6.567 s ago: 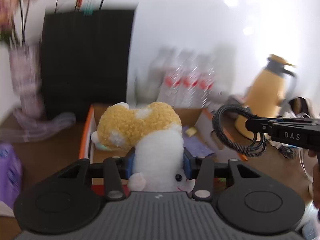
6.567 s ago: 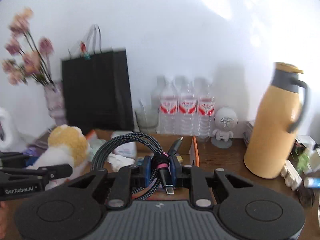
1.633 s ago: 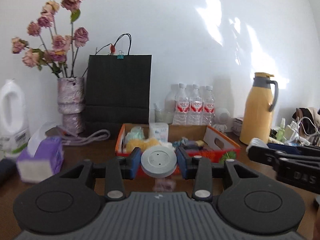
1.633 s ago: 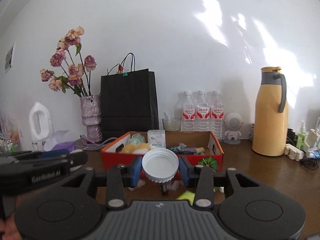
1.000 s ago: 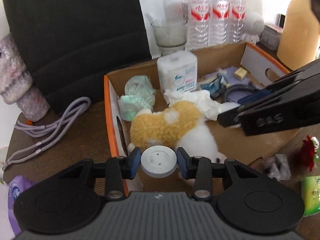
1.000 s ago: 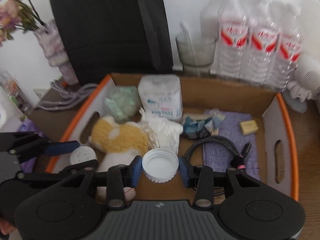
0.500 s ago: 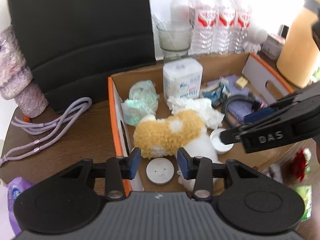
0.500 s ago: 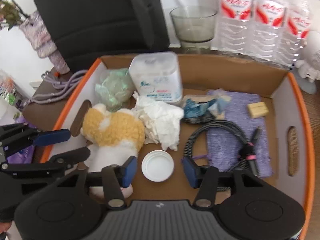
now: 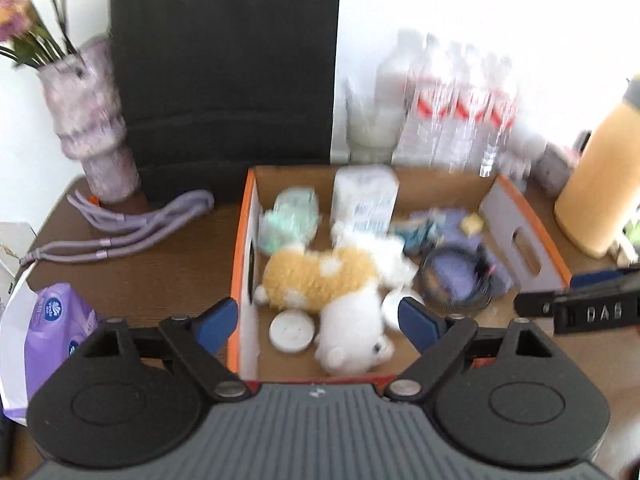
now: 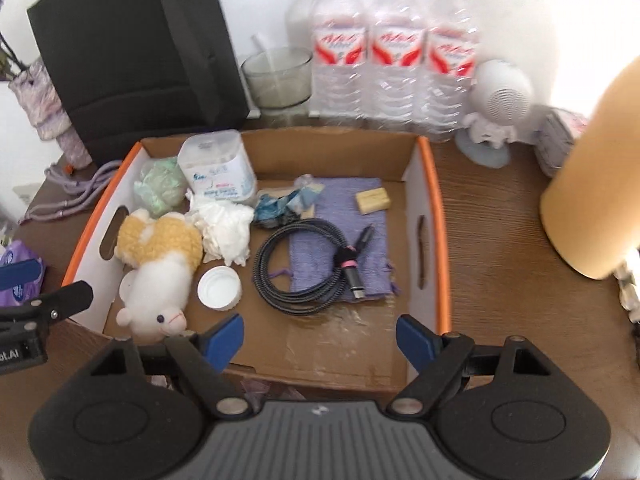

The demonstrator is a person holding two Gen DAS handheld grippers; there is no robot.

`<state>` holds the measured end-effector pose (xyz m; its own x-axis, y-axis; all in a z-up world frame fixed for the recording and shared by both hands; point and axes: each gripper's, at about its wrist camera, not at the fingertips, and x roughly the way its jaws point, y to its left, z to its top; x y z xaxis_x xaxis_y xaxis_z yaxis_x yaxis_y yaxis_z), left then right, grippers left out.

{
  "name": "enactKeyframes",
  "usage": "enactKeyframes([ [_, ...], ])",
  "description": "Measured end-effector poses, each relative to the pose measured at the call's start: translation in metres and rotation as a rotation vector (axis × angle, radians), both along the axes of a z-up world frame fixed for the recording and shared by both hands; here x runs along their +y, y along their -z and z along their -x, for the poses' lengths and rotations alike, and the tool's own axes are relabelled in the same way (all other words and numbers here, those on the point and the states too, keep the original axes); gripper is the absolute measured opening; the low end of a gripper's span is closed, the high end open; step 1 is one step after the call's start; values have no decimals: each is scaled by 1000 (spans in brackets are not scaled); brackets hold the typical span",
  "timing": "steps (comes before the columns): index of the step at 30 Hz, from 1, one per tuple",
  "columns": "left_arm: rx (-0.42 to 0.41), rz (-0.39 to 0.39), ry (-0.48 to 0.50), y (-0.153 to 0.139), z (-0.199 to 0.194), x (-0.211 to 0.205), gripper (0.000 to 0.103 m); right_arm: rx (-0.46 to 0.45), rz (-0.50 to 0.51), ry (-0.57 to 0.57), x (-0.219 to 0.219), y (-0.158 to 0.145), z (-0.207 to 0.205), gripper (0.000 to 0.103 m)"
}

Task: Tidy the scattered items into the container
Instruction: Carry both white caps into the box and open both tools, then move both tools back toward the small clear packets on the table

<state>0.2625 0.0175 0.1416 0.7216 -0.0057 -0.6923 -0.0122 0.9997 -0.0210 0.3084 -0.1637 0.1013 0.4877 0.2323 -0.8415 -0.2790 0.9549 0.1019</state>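
Grippers, my left (image 9: 316, 316) and right (image 10: 319, 338), have just been opening and now hang spread and empty over the box (image 10: 434, 216), both lids (image 10: 219, 283) lying inside by the plush (image 10: 160, 264).

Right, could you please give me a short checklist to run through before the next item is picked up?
1. Left hand-held gripper empty, jaws just opened: ok.
2. Right hand-held gripper empty, jaws just opened: ok.
3. White lid lying in the cardboard box, beside the plush toy: ok.
4. White cap lying open side up on the box floor, between the plush toy and the coiled cable: ok.
5. Everything tidied: not ok; the purple cord and the purple tissue pack still lie on the table.
6. Items in front of the box: cannot tell, the grippers hide them.
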Motion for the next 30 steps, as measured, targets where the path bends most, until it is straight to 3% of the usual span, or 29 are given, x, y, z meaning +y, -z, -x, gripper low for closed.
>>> enactKeyframes([
  [2,-184,-9,-2,-6,24,-7,91,-155,-76,22,-9,-9,22,83],
  [4,-366,-7,8,-3,52,-14,94,-375,-132,42,-18,-13,52,85],
  [6,-421,0,43,1,68,-22,94,-506,-150,52,-22,-9,74,88],
  [10,-424,-7,80,6,80,-31,94,-515,-174,45,-25,-5,87,88],
  [19,-380,46,22,22,104,-24,96,-550,-162,60,-23,-5,122,88],
  [25,-352,21,-15,60,193,-21,99,-591,-164,57,-38,13,209,88],
  [30,-313,31,-65,95,280,-17,100,-526,-202,89,-59,55,291,89],
])
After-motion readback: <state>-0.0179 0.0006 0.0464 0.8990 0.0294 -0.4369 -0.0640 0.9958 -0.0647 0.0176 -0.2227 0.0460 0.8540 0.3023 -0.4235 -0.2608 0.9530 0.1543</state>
